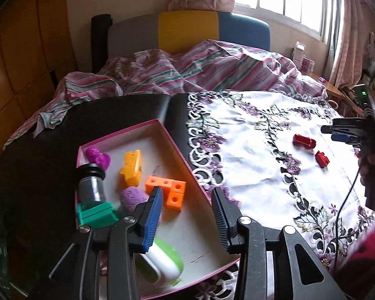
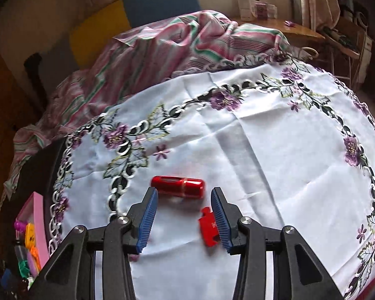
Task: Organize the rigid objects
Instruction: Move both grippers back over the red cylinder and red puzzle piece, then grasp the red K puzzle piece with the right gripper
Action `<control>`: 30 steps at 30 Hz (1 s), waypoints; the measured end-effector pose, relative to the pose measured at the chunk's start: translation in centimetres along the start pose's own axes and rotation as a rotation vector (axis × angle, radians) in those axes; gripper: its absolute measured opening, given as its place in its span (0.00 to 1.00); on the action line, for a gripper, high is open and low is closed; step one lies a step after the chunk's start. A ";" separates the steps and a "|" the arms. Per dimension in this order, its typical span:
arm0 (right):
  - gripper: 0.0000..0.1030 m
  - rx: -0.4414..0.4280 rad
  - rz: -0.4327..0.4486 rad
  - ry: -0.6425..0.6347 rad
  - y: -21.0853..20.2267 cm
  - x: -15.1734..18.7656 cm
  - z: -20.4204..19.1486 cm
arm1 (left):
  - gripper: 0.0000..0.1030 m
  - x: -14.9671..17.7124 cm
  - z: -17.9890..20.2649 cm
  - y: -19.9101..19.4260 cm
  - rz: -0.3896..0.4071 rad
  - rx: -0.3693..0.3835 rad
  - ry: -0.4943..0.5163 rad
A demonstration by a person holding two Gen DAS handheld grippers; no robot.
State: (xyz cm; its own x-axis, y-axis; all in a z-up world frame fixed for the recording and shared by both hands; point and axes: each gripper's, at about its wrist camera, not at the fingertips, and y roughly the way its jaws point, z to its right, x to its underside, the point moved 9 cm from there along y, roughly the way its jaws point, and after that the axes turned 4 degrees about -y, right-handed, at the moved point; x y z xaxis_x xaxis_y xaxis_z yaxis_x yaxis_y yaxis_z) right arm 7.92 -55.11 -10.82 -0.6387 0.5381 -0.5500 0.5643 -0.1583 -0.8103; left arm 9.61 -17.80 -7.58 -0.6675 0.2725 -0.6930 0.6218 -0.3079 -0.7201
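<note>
Embroidered white tablecloth (image 2: 262,150) carries a red cylinder (image 2: 178,185) just ahead of the right gripper (image 2: 185,195), jaws apart and empty; a red block (image 2: 208,227) touches its right pad, lettering illegible. Left gripper (image 1: 186,195), parted and empty, hovers over the pink box (image 1: 182,155) of toys.

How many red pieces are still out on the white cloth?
2. A red cylinder lies just ahead of the right gripper; a red block sits against its right-hand jaw. None looks hidden.
</note>
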 end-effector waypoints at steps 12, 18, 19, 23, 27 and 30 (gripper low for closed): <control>0.44 0.060 -0.119 -0.043 3.3 2.7 2.3 | 0.42 -0.9 3.7 1.2 -0.028 0.070 0.037; 0.44 0.085 -0.147 -0.088 3.8 3.2 2.3 | 0.43 -1.2 5.7 1.7 -0.045 0.103 0.054; 0.44 0.094 -0.151 -0.098 3.9 3.3 2.3 | 0.43 -1.2 6.0 1.8 -0.049 0.108 0.056; 0.44 0.130 -0.167 -0.157 4.3 3.6 2.0 | 0.43 -1.4 7.1 2.1 -0.056 0.124 0.069; 0.44 0.175 -0.190 -0.225 4.9 4.2 1.7 | 0.49 -1.8 8.4 2.5 -0.066 0.139 0.082; 0.31 0.207 -0.191 -0.262 4.8 4.5 1.6 | 0.52 -2.3 9.4 2.9 -0.071 0.151 0.091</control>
State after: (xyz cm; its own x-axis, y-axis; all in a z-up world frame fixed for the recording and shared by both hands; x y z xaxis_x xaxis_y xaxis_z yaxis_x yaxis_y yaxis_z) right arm 6.99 -54.78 -17.52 -0.8493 0.3483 -0.3967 0.3220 -0.2538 -0.9121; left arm 9.09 -27.91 -7.74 -0.6635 0.3773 -0.6460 0.5013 -0.4167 -0.7583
